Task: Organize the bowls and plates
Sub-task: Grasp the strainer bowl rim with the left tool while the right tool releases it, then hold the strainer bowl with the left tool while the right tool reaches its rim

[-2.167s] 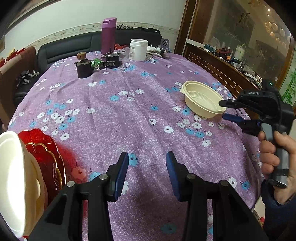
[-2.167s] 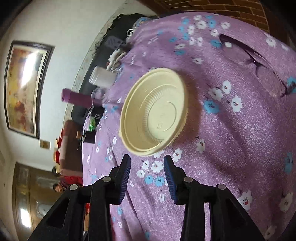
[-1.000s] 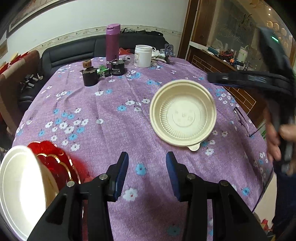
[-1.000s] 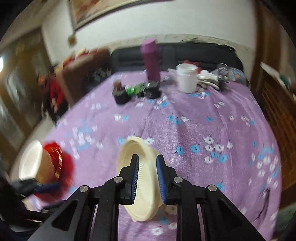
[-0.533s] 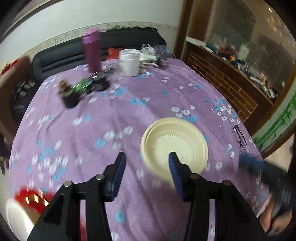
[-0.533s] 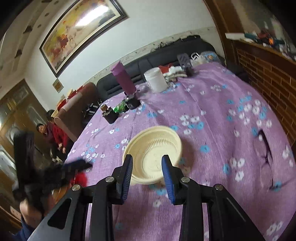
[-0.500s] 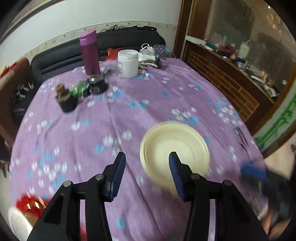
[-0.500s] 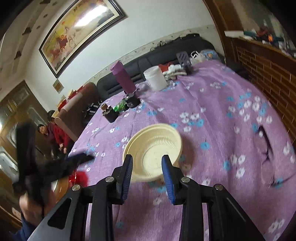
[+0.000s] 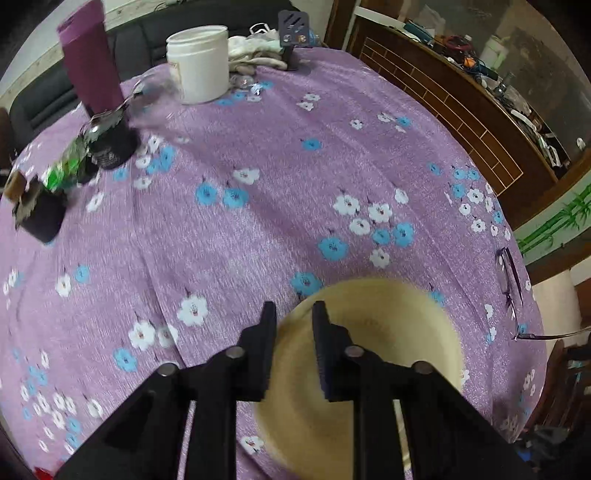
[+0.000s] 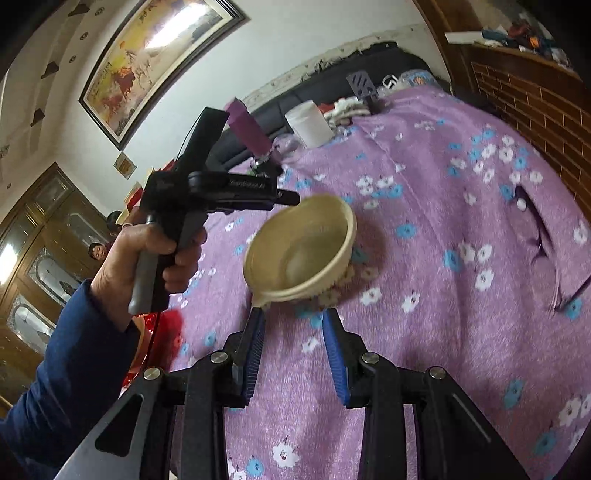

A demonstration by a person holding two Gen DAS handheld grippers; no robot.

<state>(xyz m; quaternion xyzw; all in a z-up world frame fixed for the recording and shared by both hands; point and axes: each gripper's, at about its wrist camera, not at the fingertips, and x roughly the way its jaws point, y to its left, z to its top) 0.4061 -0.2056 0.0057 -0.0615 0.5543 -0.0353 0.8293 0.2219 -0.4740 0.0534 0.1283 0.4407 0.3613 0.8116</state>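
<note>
A cream plastic bowl is tilted above the purple flowered tablecloth. My left gripper straddles its far rim, jaws partly closed, with the blurred bowl between and below them. In the right wrist view the left gripper sits at the bowl's upper left rim. My right gripper is open and empty just in front of the bowl. A red plate shows at the left table edge.
At the far side of the table stand a purple bottle, a white jar, small dark pots and a phone stand. Eyeglasses lie at the right edge. A brick-fronted cabinet is on the right.
The right gripper let go of the cream bowl and pulled back, open. The left gripper came in over the bowl and narrowed around its rim, and the bowl now tilts.
</note>
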